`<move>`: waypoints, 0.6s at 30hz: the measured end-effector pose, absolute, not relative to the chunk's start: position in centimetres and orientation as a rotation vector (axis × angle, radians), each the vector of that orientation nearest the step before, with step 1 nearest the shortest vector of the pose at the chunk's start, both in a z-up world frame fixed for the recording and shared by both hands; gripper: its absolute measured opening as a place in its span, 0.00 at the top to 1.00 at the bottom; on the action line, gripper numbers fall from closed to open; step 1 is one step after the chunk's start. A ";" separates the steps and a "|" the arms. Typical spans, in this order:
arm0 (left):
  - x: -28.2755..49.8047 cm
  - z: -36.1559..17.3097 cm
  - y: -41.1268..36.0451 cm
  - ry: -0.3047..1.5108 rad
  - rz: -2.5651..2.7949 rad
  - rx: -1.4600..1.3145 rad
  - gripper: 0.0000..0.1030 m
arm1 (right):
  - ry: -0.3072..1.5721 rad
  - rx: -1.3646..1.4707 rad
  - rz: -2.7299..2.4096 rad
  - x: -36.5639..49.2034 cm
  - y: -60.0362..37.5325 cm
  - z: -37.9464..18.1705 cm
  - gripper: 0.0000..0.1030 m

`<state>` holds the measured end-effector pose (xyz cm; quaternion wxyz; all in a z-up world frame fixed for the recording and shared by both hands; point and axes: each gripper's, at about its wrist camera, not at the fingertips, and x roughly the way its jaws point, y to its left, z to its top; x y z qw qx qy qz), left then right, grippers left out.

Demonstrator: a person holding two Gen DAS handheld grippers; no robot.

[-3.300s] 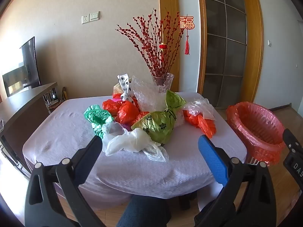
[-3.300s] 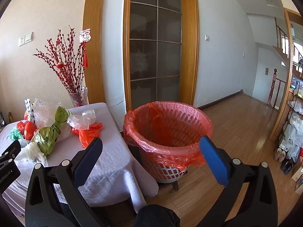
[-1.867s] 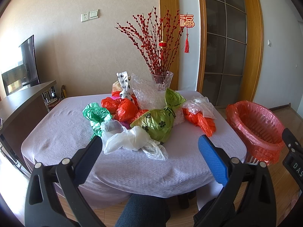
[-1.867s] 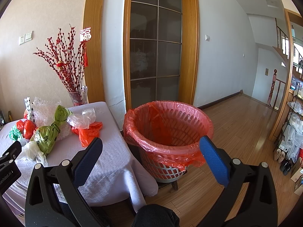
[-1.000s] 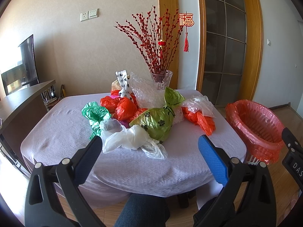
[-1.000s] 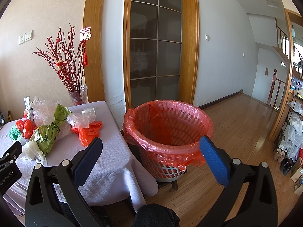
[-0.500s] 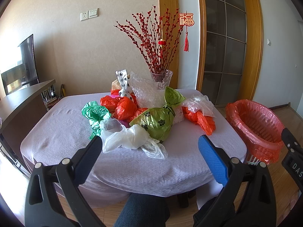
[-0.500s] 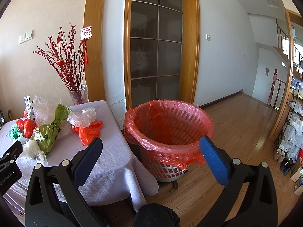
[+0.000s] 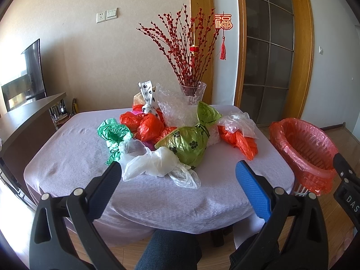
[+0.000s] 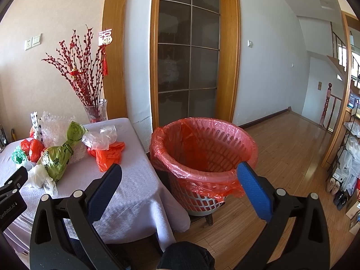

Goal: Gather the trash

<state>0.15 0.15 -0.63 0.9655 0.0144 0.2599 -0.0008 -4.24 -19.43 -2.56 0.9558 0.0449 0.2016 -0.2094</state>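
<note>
A heap of crumpled plastic bags lies on the cloth-covered table (image 9: pixel 67 157): a white bag (image 9: pixel 153 164) nearest me, a green paw-print bag (image 9: pixel 189 144), a dark green bag (image 9: pixel 112 132), red bags (image 9: pixel 148 126), an orange bag (image 9: pixel 245 144) and bubble wrap (image 9: pixel 175 110). My left gripper (image 9: pixel 177 173) hangs open short of the table's near edge, nothing between its fingers. To the table's right stands a white basket lined with a red bag (image 10: pixel 202 157). My right gripper (image 10: pixel 180 173) is open in front of that basket, empty. The same heap of bags (image 10: pixel 56 155) shows at the left of the right wrist view.
A glass vase of red berry branches (image 9: pixel 193 90) stands behind the heap. A dark-trousered knee (image 9: pixel 168 249) shows below the table. A wooden sideboard (image 9: pixel 27 121) is at the left, a glass-paned door (image 10: pixel 189 67) behind the basket, and shelves with shoes (image 10: pixel 346 168) at the far right.
Both grippers have drifted only slightly; the table and heap sit a touch lower and nearer in the left wrist view. Both stay open and empty.
</note>
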 end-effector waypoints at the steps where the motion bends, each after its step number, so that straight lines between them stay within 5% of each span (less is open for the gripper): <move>1: 0.1 -0.8 0.2 0.526 0.002 0.027 0.04 | 0.412 0.091 -0.414 -4.0 -19.3 -2.7 0.02; 10: 1.6 -1.3 4.2 0.549 0.111 -0.014 0.04 | 0.448 0.099 -0.325 -1.8 -19.0 -2.8 0.03; 18: 2.7 -2.0 10.2 0.566 0.234 -0.077 0.04 | 0.508 0.083 -0.224 2.5 -17.8 -3.6 0.22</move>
